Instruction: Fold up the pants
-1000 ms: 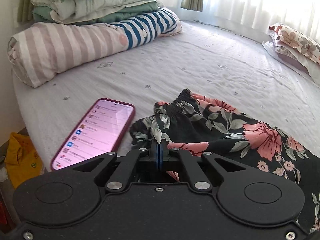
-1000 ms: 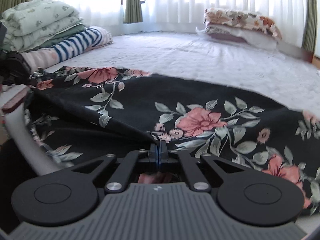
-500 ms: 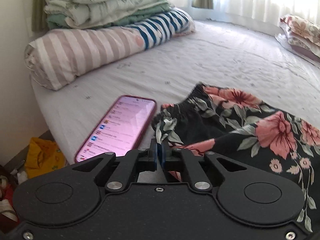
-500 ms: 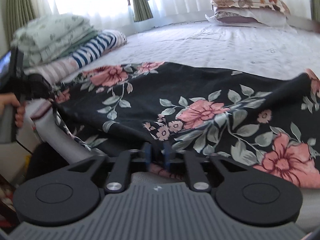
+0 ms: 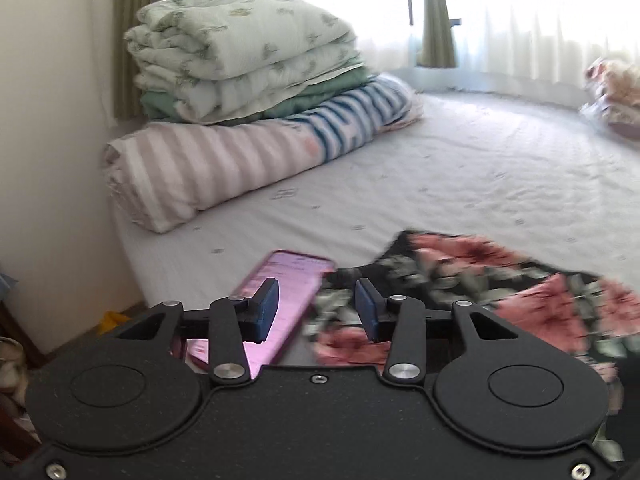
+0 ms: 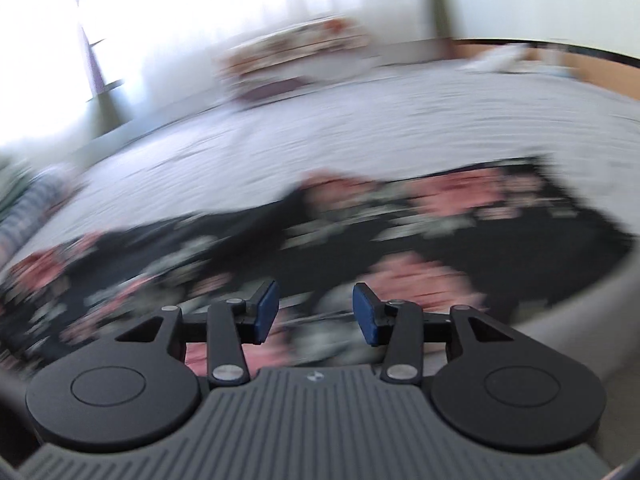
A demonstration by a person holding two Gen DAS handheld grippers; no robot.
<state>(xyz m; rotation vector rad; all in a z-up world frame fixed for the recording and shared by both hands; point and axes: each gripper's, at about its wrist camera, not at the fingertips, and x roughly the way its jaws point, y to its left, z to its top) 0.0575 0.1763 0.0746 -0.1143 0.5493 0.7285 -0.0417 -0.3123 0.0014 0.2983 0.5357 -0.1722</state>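
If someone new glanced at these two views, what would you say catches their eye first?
Most likely the black floral pants, spread on the pale bed just past the left tool; its jaws have just been opening and grip nothing. Next, the lit pink phone beside the pants' left end, and the stack of folded quilts by the wall. The right tool, its jaws also just opened, hangs over the pants in a blurred view.

Both grippers open, nothing clamped

The left gripper points forward and downward, its blue pads apart after just spreading, with nothing pressed between them. The right gripper has likewise just been widening, pads well apart and gripping nothing.
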